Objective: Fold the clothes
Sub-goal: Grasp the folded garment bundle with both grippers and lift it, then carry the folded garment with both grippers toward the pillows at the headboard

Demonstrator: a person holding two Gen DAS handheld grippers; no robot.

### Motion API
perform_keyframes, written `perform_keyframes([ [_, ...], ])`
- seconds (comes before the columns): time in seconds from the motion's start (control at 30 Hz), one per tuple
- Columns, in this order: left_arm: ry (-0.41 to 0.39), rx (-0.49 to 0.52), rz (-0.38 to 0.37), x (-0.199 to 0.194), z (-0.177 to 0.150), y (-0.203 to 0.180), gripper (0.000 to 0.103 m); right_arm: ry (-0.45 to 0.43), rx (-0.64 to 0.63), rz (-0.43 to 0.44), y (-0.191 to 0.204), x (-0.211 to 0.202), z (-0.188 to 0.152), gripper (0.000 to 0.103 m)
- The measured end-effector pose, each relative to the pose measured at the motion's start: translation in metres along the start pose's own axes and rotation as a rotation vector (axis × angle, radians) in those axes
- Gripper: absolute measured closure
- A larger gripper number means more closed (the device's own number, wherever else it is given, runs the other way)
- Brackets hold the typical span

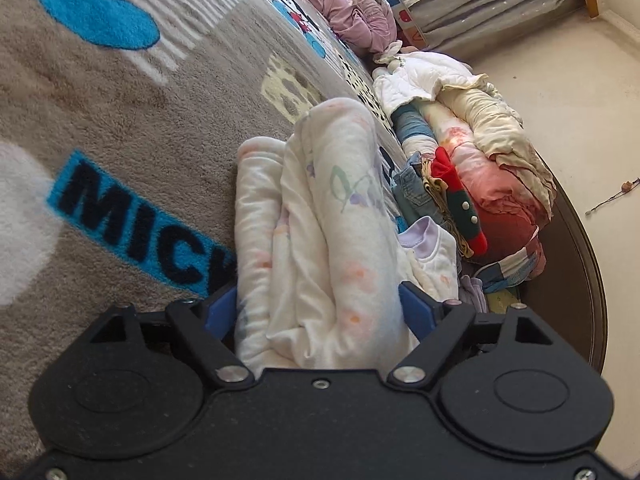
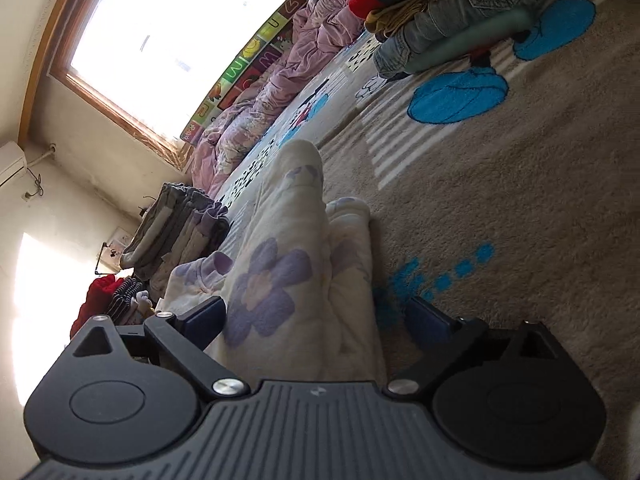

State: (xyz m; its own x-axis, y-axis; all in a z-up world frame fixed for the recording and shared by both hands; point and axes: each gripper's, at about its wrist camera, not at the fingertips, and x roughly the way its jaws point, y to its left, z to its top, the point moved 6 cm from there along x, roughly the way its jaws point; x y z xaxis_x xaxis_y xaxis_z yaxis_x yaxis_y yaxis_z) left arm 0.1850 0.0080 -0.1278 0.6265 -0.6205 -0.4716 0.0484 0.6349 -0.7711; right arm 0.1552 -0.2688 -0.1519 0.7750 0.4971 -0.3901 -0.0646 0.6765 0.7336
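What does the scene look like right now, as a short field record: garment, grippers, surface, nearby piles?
garment: white floral garment, bunched into a thick roll on the rug
left gripper: jaws wide, roll between them, blue pads against its sides
right gripper: jaws wide, roll between them, one pad clear of the cloth
surface: grey cartoon-print rug
nearby piles: folded stack with denim and a red-green item; pink bedding by the window

Cream garment (image 1: 320, 240) with pastel lilac flowers; taupe rug (image 1: 120, 120) with blue patches and black lettering; mauve quilt (image 2: 272, 92).
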Motion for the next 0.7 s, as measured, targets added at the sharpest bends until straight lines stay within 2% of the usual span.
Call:
perform_keyframes([
  [0.13,-0.034,-0.005,0.023,0.001,-0.005,0.001,0.020,0.005,-0.043,0.026,0.006,0.008,-0.005,0.006],
  [0.2,-0.043,0.039,0.035,0.004,-0.007,-0.001,0.022,0.015,-0.054,0.044,0.010,0.012,-0.008,0.015],
  [0.23,-0.043,0.068,0.045,0.007,-0.007,-0.003,0.026,0.026,-0.050,0.063,0.012,0.014,-0.010,0.023],
  [0.27,-0.042,0.057,0.029,0.009,-0.006,-0.006,0.033,0.030,-0.043,0.076,0.012,0.015,-0.011,0.026],
  [0.37,-0.041,0.018,-0.035,0.010,-0.004,-0.013,0.035,0.027,0.008,0.116,0.009,0.012,-0.009,0.035],
  [0.57,-0.027,0.014,-0.139,0.016,-0.002,-0.044,0.037,-0.012,0.107,0.190,0.001,-0.008,0.007,0.037],
  [0.7,0.033,0.064,-0.251,0.052,0.003,-0.098,0.037,-0.107,0.152,0.223,-0.006,-0.041,0.032,0.037],
])
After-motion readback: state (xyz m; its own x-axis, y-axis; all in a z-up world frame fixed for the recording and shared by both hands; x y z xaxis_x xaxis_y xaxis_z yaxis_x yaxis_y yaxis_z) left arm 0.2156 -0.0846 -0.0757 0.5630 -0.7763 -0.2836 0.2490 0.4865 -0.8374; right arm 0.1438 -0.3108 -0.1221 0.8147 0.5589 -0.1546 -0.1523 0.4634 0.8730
